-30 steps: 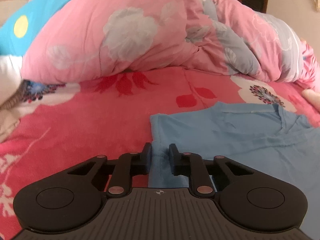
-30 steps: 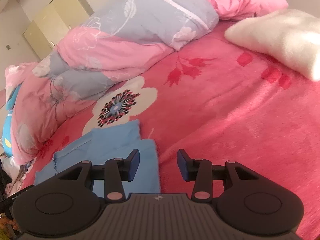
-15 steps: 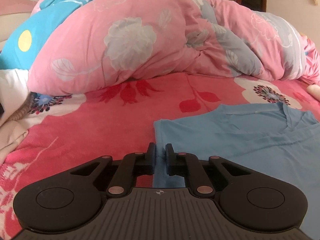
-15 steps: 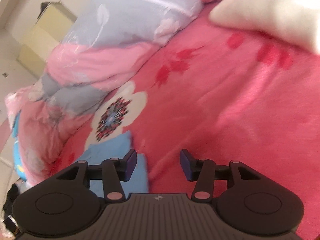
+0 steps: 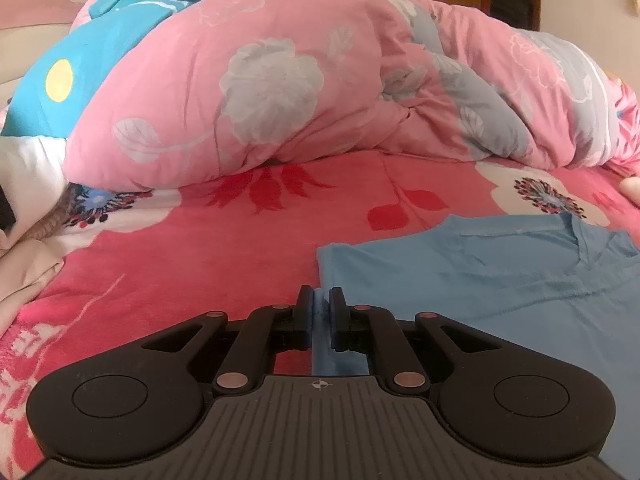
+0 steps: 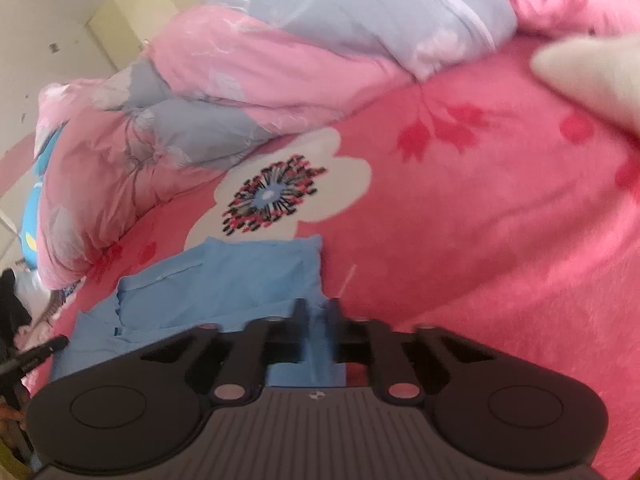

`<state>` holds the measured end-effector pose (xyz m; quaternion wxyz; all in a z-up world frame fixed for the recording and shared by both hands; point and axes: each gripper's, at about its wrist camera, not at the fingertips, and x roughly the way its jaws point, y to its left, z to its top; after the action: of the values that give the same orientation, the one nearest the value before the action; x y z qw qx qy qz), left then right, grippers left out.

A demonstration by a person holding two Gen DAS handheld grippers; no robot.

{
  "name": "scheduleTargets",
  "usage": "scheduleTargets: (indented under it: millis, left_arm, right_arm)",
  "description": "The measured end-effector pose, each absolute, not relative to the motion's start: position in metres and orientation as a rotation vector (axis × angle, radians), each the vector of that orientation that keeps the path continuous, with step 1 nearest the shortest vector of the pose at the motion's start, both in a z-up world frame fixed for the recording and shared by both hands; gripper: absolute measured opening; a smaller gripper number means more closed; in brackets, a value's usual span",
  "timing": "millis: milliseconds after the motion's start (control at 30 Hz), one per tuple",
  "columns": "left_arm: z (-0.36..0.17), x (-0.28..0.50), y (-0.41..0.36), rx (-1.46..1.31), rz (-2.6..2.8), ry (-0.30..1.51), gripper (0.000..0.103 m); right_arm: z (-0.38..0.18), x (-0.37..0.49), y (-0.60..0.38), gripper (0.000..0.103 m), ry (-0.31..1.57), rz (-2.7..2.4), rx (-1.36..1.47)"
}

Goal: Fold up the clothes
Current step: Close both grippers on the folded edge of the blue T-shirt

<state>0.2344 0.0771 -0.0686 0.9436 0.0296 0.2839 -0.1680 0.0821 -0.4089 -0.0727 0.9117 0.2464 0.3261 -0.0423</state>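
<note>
A light blue shirt (image 5: 500, 280) lies flat on the red flowered bedspread (image 5: 200, 260), its V-neck toward the far right. My left gripper (image 5: 319, 300) is shut on the shirt's left edge near a corner. In the right wrist view the same shirt (image 6: 224, 280) lies at lower left, and my right gripper (image 6: 317, 312) is shut on its right edge, with blue cloth between the fingers.
A bulky pink and grey quilt (image 5: 320, 80) is heaped along the far side of the bed. A white pillow (image 6: 592, 72) lies at the right. Pale clothes (image 5: 24, 272) lie at the left edge. A cupboard (image 6: 132, 24) stands behind.
My left gripper has closed fully on the shirt's left edge. My right gripper was open beside the shirt and has moved onto its right edge and shut on it.
</note>
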Motion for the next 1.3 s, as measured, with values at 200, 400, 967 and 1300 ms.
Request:
scheduleTargets:
  millis: [200, 400, 967, 1300]
  left_arm:
    - [-0.059, 0.232, 0.083, 0.032, -0.336, 0.561, 0.006]
    - [-0.047, 0.229, 0.090, -0.019, -0.330, 0.544, 0.005]
    - [-0.026, 0.291, 0.077, 0.000, -0.305, 0.471, 0.004]
    - [-0.076, 0.330, 0.066, 0.011, -0.281, 0.584, 0.004]
  right_arm:
    - [-0.048, 0.071, -0.385, 0.004, 0.568, -0.117, 0.373]
    - [-0.028, 0.065, -0.375, 0.004, 0.500, -0.143, 0.319]
    - [-0.007, 0.118, -0.388, 0.003, 0.433, -0.170, 0.290]
    - [-0.063, 0.172, -0.412, 0.003, 0.557, -0.216, 0.338]
